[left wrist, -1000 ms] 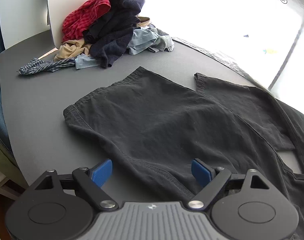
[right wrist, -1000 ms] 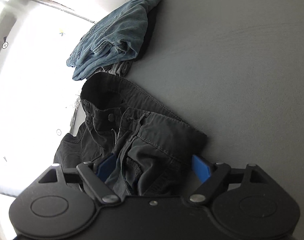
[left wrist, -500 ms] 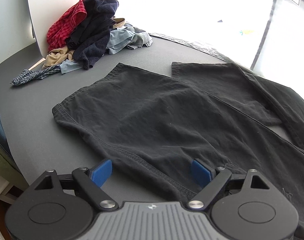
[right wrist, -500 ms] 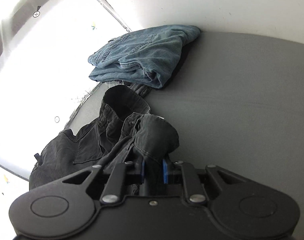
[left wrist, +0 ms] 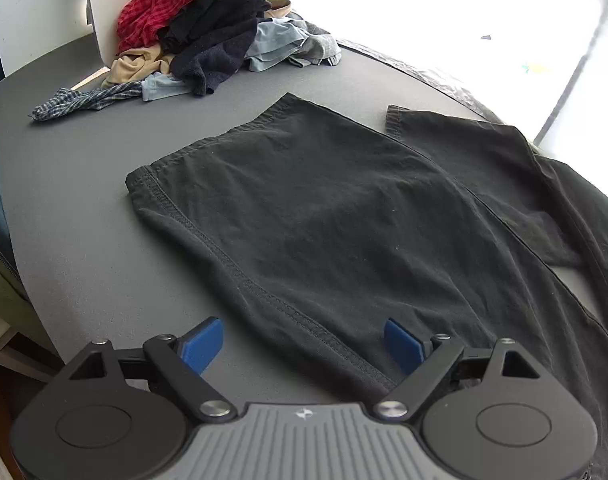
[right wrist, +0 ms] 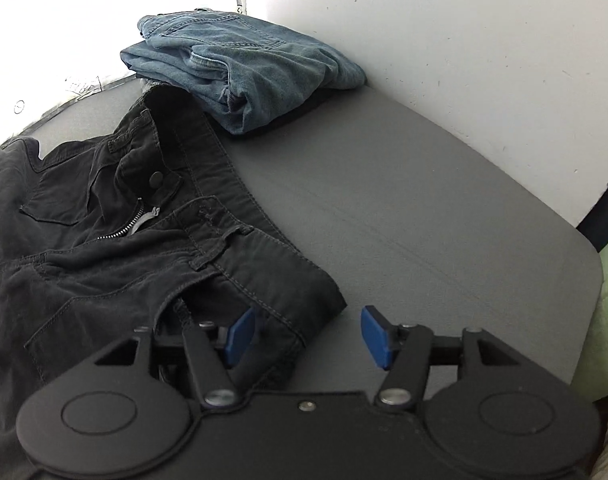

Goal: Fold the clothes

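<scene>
Black cotton trousers [left wrist: 344,216] lie spread across the dark grey matte tabletop [left wrist: 75,184], both legs flat with their hems pointing toward a heap of unfolded clothes [left wrist: 207,28] in red check, navy, tan and pale blue, which sits well beyond the trousers against a white panel. Bright window light washes out the room behind the trousers. The left gripper [left wrist: 304,344] hangs spread wide over the near leg's side seam, pinching nothing. At the trousers' waistband [right wrist: 239,252], zip open, the right gripper [right wrist: 308,336] is spread too, one blue pad over the waistband corner, the other over bare table. Folded blue denim jeans [right wrist: 239,68] rest just beyond the waistband, beside a white wall.
</scene>
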`<move>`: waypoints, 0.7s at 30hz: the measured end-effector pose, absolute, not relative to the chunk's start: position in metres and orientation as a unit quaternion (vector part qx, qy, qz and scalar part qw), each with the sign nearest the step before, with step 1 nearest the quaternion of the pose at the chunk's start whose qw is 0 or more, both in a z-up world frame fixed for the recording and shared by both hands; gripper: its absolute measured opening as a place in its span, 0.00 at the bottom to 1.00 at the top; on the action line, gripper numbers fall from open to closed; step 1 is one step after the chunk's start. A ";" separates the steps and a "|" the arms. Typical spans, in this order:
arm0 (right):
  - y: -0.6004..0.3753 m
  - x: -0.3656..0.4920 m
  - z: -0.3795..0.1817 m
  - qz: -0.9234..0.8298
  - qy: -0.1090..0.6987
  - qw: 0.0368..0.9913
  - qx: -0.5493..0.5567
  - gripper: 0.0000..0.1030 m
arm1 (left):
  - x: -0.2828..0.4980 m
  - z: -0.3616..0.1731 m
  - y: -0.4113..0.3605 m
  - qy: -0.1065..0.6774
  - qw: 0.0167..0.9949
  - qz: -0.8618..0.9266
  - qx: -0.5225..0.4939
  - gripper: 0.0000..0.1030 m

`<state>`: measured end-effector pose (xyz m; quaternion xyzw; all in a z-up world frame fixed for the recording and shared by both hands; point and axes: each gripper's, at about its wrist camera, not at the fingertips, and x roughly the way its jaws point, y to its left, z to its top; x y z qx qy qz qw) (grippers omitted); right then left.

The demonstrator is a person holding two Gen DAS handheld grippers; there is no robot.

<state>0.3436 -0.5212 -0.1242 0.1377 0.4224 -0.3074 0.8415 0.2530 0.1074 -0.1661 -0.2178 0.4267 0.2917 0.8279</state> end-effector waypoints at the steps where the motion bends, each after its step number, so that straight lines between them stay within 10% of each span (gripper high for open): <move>1: -0.519 0.343 -0.119 -0.310 0.418 0.842 0.142 0.78 | 0.257 -0.166 0.110 0.427 0.829 0.289 -0.215 0.86; 3: -0.509 0.344 -0.109 -0.310 0.402 0.849 0.150 0.99 | 0.266 -0.166 0.115 0.428 0.833 0.281 -0.208 0.86; 21: -0.281 0.489 -0.149 -0.090 0.391 0.910 0.107 1.00 | 0.423 -0.165 0.190 0.406 0.884 0.191 -0.133 0.87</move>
